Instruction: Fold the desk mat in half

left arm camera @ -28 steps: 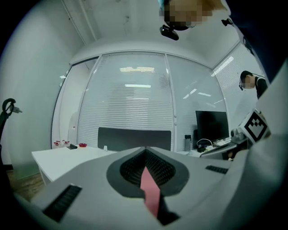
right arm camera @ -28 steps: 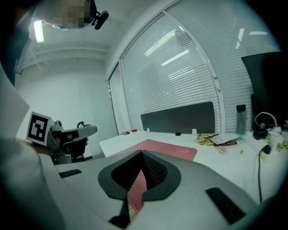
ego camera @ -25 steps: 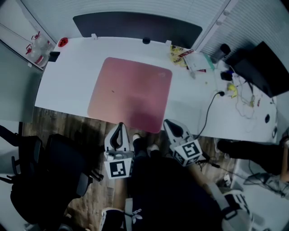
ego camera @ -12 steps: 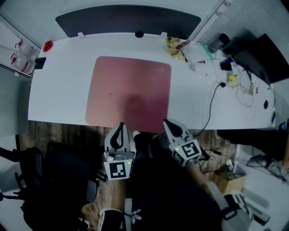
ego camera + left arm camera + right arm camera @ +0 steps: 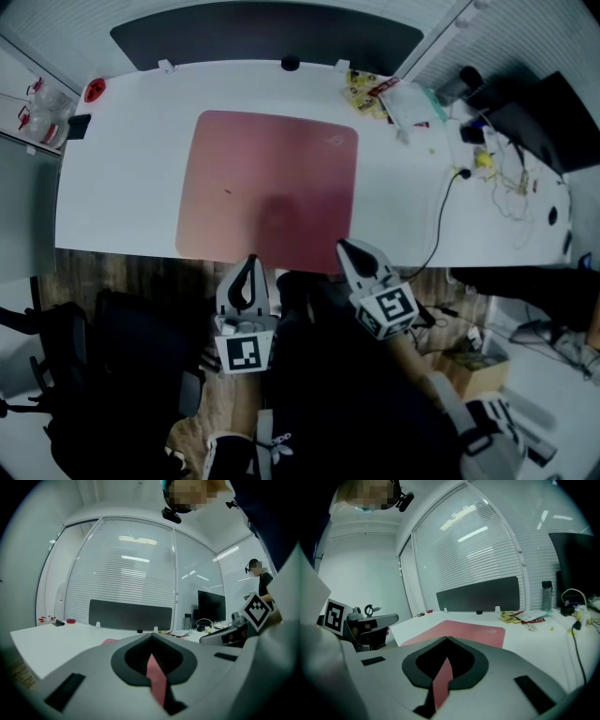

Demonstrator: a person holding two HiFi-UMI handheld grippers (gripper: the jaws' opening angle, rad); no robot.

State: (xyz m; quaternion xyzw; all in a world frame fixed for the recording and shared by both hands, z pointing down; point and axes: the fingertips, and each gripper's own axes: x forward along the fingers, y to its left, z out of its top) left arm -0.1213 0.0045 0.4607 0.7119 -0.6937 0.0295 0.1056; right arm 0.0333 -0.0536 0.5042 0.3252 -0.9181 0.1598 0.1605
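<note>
The pink desk mat (image 5: 267, 183) lies flat and unfolded on the white desk (image 5: 122, 169), its near edge at the desk's front. My left gripper (image 5: 248, 262) hovers just off that front edge, near the mat's near middle, jaws shut and empty. My right gripper (image 5: 345, 247) sits by the mat's near right corner, also shut and empty. In the left gripper view the mat (image 5: 110, 641) is a thin pink strip beyond the closed left gripper (image 5: 151, 637). The right gripper view shows the mat (image 5: 464, 632) spread ahead of the right gripper (image 5: 446, 639).
A dark partition panel (image 5: 267, 37) runs along the desk's back. Papers (image 5: 403, 103), a black cable (image 5: 441, 216) and a monitor (image 5: 539, 117) crowd the right end. A red object (image 5: 94, 91) sits at the back left. A black chair (image 5: 112, 375) stands left of me.
The head view has swung a little, so the desk sits squarer in frame. Both grippers stay shut near the front edge; the mat has not moved.
</note>
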